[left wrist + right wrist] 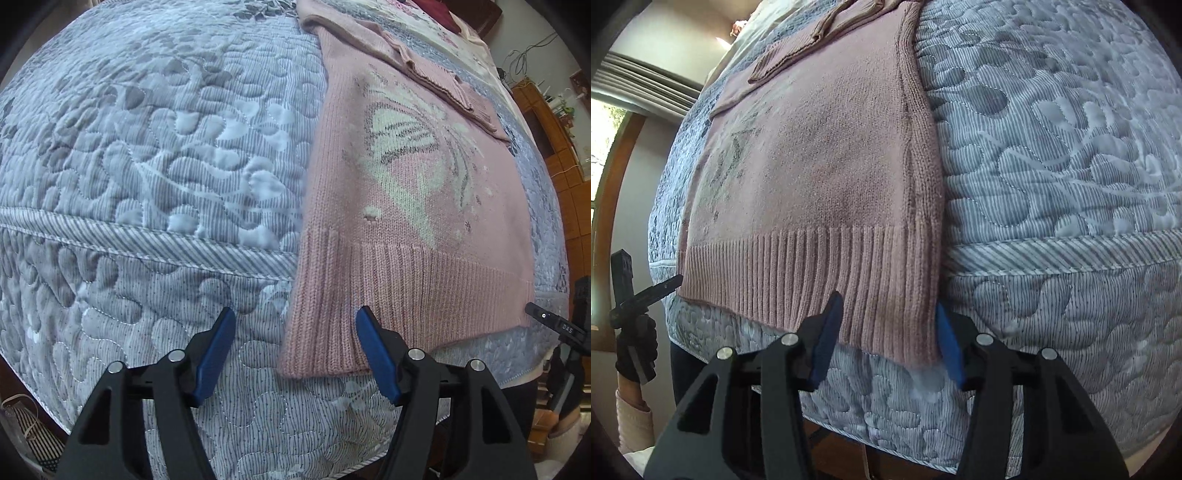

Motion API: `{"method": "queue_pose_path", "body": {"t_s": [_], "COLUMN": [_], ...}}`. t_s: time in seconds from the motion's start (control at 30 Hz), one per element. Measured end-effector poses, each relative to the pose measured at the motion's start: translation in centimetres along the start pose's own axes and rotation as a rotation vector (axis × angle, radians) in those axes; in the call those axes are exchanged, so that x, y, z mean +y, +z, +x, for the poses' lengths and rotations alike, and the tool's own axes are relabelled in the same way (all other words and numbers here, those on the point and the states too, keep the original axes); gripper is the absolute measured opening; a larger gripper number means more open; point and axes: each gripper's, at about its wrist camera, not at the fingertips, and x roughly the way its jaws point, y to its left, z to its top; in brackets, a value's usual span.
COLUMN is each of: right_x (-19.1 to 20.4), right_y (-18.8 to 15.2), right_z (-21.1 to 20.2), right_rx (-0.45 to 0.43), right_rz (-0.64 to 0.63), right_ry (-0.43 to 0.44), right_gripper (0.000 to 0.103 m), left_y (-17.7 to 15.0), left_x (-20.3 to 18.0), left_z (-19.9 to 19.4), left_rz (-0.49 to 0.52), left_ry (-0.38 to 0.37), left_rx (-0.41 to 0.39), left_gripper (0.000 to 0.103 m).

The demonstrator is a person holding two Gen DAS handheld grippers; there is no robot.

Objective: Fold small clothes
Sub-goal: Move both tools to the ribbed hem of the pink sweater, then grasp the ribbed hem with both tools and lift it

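A pink knitted sweater [399,206] with a white butterfly lies flat on the grey-blue quilted bed [155,147], one sleeve [439,77] folded across its body. My left gripper [295,325] is open at the bed's near edge. The left corner of the ribbed hem [321,332] sits between its blue fingers [218,350]. In the right wrist view the sweater [831,158] hangs slightly over the bed edge. My right gripper [888,306] is open and straddles the right hem corner [905,325] without clamping it. Each view shows the other gripper [554,323] [646,295] at the far hem corner.
The quilt [1052,166] drops over the mattress edge just in front of both grippers. A gloved hand [635,354] holds the left tool. Wooden furniture [546,122] stands to the right of the bed, a window frame [613,177] beyond, and a dark red cloth [439,14] at the far end.
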Motion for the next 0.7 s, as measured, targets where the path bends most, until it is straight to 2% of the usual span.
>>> {"method": "queue_pose_path", "body": {"t_s": [0.13, 0.17, 0.23, 0.27, 0.37, 0.53, 0.6, 0.7], "right_x": [0.1, 0.1, -0.1, -0.3, -0.7, -0.8, -0.7, -0.3], "right_y": [-0.2, -0.2, -0.4, -0.5, -0.8, -0.5, 0.2, 1.9], "right_z": [0.2, 0.2, 0.2, 0.2, 0.1, -2.4, -4.0, -6.4], "right_rx": [-0.005, -0.008, -0.004, 0.002, 0.005, -0.042, -0.075, -0.125], "right_rz": [-0.011, -0.011, 0.0, 0.012, 0.03, 0.062, 0.063, 0.06], "right_ry": [-0.013, -0.014, 0.0, 0.013, 0.048, 0.199, 0.252, 0.298], "right_gripper": [0.044, 0.038, 0.026, 0.02, 0.011, 0.01, 0.01, 0.009], "left_y": [-0.1, -0.1, -0.2, -0.2, -0.3, -0.5, 0.0, 1.7], "left_x": [-0.3, -0.6, -0.9, -0.8, -0.1, 0.9, 0.7, -0.1], "left_z": [0.3, 0.4, 0.3, 0.3, 0.3, -1.9, -3.4, -5.3], "left_rz": [-0.004, 0.003, -0.001, -0.027, -0.091, -0.136, -0.132, -0.12], "left_ry": [0.008, 0.013, -0.044, -0.092, -0.163, -0.265, -0.312, -0.338], "left_rx": [-0.011, -0.014, -0.013, -0.006, -0.003, -0.056, -0.095, -0.147], "left_gripper": [0.067, 0.064, 0.045, 0.03, 0.019, 0.017, 0.016, 0.016]}}
